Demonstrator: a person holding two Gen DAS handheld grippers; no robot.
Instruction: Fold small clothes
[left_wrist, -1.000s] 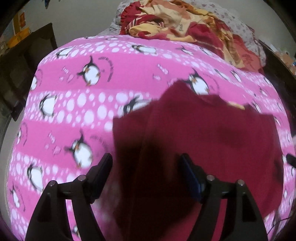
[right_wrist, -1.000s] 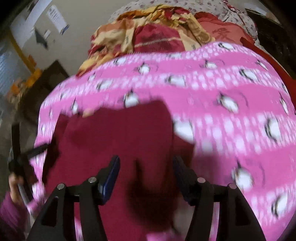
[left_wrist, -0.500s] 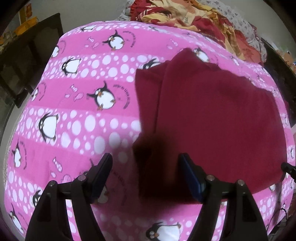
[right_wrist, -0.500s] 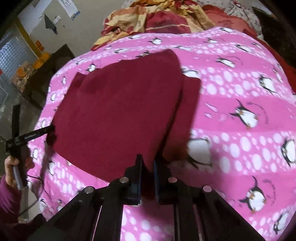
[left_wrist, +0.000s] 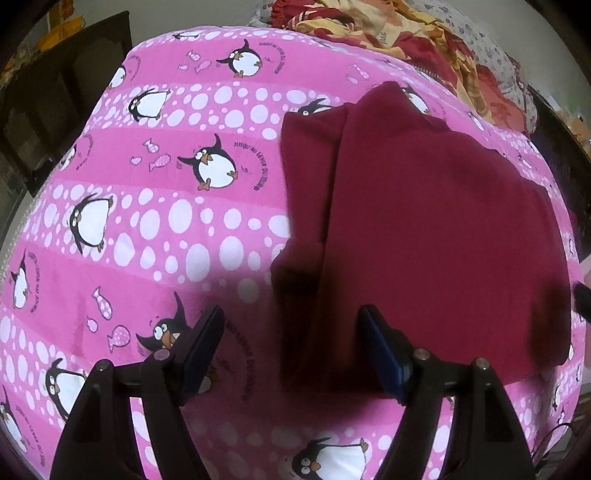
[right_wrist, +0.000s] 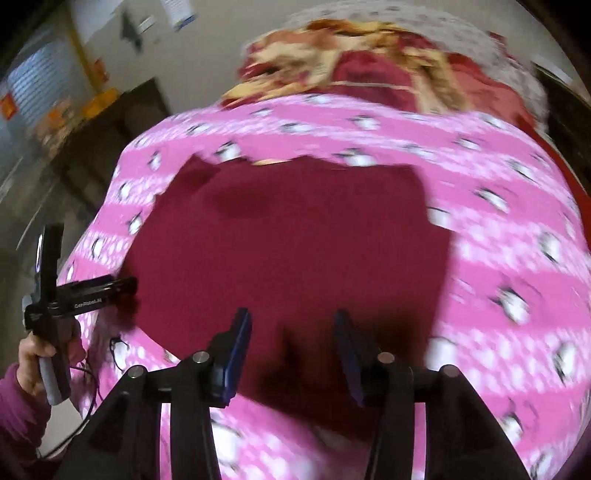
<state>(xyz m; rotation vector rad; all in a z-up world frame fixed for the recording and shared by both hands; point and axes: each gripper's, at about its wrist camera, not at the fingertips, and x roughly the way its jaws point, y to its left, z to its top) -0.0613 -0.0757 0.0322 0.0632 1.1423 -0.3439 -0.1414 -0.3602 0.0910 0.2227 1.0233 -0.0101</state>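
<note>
1. Tongs of the left hand, the left tongs, hang spread wide above the near left edge of the maroon garment, gripping nothing; one finger is over the pink cover, the other over the cloth.
2. The right tongs are also spread, both blue-padded fingers hovering over the near edge of the same garment with nothing between them. This view is smeared by motion.
3. In the right wrist view the person's left hand, in a purple sleeve, grips the handle of the left tool at the garment's left edge. Whether its tip touches the cloth I cannot tell.
4. The maroon garment lies flat on the bed cover, with a narrower strip of the same cloth showing along its left side beside the broad main panel. A small pale tag peeks out at its far edge in the right wrist view.
5. The bed cover is pink with white dots, penguins and fish.
6. Beyond it, at the far end of the bed, lies a rumpled red and yellow blanket.
7. Dark wooden furniture stands left of the bed against a pale wall, where papers hang.
</note>
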